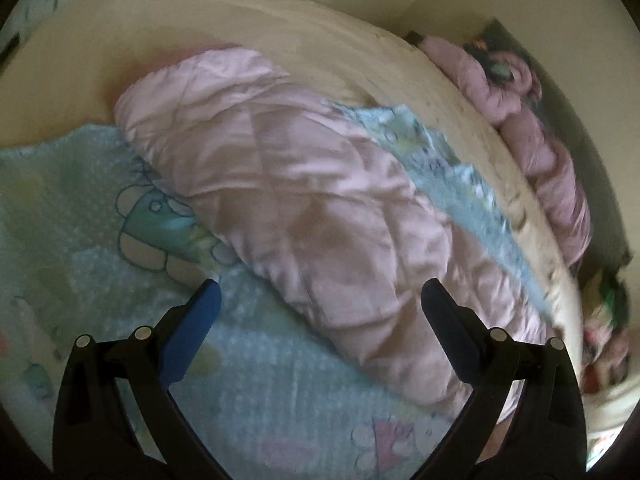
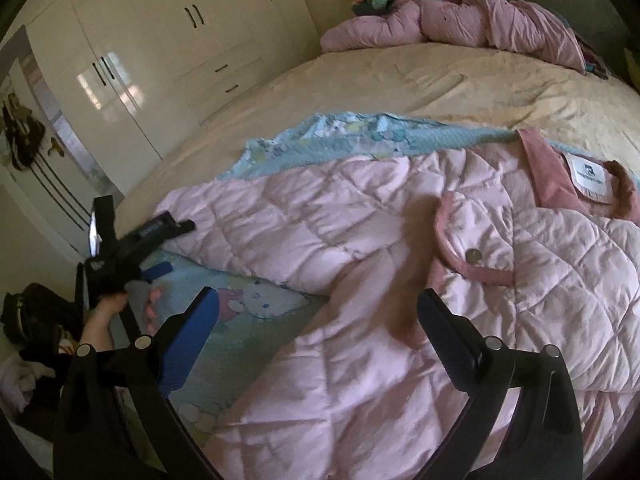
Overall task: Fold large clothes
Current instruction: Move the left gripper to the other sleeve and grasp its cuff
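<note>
A pale pink quilted jacket (image 2: 540, 280) lies spread on a blue cartoon-print blanket (image 2: 320, 140) on the bed. Its darker pink collar with a white label (image 2: 560, 184) points toward the head of the bed. One sleeve (image 1: 304, 184) stretches out over the blanket (image 1: 80, 220) in the left wrist view. My left gripper (image 1: 320, 286) hovers open over the lower part of that sleeve, holding nothing. In the right wrist view the left gripper (image 2: 172, 246) sits at the sleeve's end, held by a hand. My right gripper (image 2: 318, 294) is open above the jacket's body, near the snap placket.
A cream bedsheet (image 2: 440, 92) covers the mattress. A second crumpled pink garment (image 2: 460, 16) lies by the pillows at the head of the bed. White wardrobe doors (image 2: 140, 40) stand beyond the bed. Dark bags and clothes (image 2: 36, 312) lie on the floor at left.
</note>
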Tool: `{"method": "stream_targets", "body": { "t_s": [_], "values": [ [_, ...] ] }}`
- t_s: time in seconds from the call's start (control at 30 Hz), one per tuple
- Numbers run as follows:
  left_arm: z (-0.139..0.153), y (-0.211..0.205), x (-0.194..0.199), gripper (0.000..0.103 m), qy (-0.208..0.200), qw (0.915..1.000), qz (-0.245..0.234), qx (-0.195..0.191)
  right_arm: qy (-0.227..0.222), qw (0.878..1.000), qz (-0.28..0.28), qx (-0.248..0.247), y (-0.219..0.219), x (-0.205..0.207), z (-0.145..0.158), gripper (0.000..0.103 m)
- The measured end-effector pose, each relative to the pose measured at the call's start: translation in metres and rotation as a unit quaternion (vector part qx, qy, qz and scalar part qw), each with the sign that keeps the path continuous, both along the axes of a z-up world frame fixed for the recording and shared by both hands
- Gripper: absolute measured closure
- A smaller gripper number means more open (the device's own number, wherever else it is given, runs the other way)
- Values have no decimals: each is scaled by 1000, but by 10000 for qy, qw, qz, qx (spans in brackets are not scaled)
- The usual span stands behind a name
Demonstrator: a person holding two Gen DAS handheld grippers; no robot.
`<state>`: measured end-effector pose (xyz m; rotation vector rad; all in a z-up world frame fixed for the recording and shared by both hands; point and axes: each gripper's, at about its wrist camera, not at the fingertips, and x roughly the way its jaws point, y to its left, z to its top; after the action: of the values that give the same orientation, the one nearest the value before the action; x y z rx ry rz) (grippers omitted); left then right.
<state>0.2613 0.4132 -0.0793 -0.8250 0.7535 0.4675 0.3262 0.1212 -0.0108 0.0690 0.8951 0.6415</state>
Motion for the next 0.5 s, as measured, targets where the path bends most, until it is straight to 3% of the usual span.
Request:
{"method": "stream_targets", "body": {
  "t_s": [0.17, 0.33, 0.37, 0.47, 0.5],
  "values": [
    [-15, 23, -1, 10, -498, 9970, 447, -391, 13, 10000, -92, -32, -15, 3, -5, 4],
    [-12, 30, 0, 11, -867, 9937, 671, -222, -69, 9996, -171, -225, -26, 7, -10, 4],
    [-13, 31, -1, 22, -906, 9929, 722, -268, -84, 9995, -187, -239, -29, 7, -11, 4],
    [-9, 34, -10, 81, -999, 9915, 805, -212, -49, 9994, -280, -205, -37, 8, -14, 4],
    [-7, 34, -13, 86, -1090, 9908, 767, -239, -33, 9994, -306, -162, -41, 8, -14, 4]
  ]
}}
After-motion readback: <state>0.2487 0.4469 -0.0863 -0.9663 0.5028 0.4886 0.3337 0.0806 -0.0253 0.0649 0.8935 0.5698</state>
